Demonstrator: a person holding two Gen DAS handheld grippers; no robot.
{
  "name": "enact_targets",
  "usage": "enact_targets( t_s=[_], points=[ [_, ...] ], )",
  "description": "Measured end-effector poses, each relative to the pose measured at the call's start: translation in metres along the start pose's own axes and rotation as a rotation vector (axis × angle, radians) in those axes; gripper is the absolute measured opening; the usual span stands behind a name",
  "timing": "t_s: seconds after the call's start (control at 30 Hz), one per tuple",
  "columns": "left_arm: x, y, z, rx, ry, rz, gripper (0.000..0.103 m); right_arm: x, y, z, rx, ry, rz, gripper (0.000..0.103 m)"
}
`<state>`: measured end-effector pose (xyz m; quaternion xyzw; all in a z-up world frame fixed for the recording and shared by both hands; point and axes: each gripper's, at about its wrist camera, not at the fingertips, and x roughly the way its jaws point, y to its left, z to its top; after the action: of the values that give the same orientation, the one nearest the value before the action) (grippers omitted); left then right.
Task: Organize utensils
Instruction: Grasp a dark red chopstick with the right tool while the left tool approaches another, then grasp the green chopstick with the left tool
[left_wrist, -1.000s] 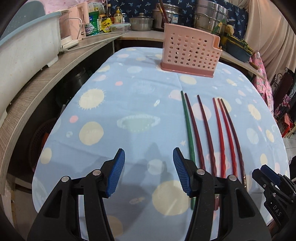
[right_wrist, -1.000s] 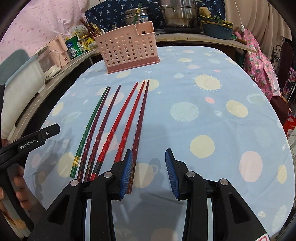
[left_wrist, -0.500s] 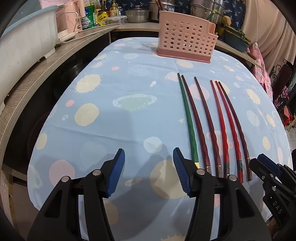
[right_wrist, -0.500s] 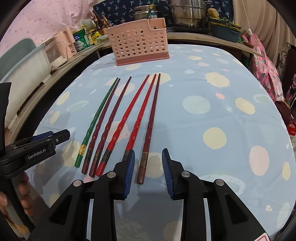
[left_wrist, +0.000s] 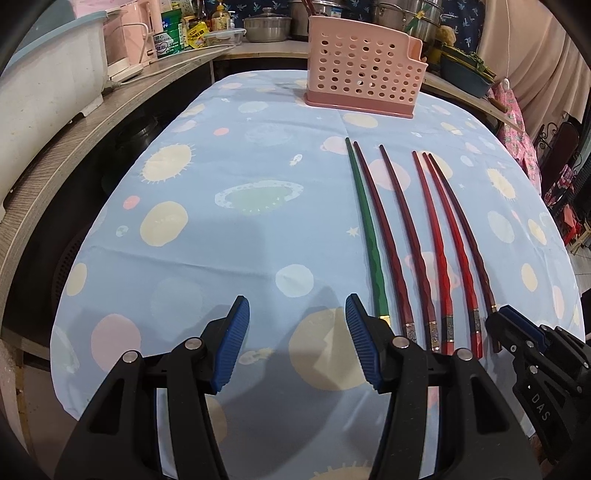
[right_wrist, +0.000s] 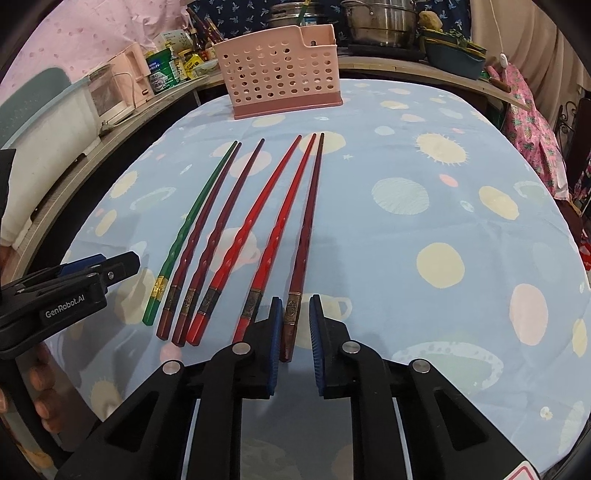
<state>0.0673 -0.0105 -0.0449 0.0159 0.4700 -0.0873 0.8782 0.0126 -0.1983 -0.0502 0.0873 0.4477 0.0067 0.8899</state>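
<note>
Chopsticks (right_wrist: 236, 236), six in a row on the tablecloth (right_wrist: 424, 229) before the pink holder (right_wrist: 280, 85): light, stiff, probably slick, so grip the thick banded butt. Your right gripper (right_wrist: 293, 325) has been closing around the rightmost dark chopstick (right_wrist: 301, 251), pads not visibly pressing; your left gripper (left_wrist: 297, 339) stands half-spread, empty.

Both wrist views are evenly and fairly brightly lit, with soft, diffuse shadows on the tablecloth (left_wrist: 229, 236) below each gripper's jaws. Fisheye distortion bows the tabletop's edges and the chopsticks (right_wrist: 236, 236) and darkens the corners into black vignettes. The centre is sharp; the far clutter softens slightly. No harsh glare appears.
</note>
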Motion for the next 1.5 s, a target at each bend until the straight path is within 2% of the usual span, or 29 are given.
enact_targets(
  t_s=[0.1,0.63,1.13,1.5],
  points=[
    [0.001,-0.002,-0.002,0.004,0.011,-0.01,0.052,0.001,-0.002,0.0,0.003,-0.003,-0.007,0.008],
    [0.0,-0.021,-0.009,0.04,0.035,-0.064,0.055,-0.001,-0.013,-0.001,0.034,-0.018,-0.021,0.007],
    [0.006,-0.024,-0.012,0.055,0.038,-0.036,0.054,-0.001,-0.013,-0.002,0.034,-0.019,-0.02,0.007],
    [0.005,-0.012,-0.008,0.026,0.038,-0.028,0.024,-0.002,-0.015,-0.002,0.039,-0.02,-0.023,0.007]
  ],
)
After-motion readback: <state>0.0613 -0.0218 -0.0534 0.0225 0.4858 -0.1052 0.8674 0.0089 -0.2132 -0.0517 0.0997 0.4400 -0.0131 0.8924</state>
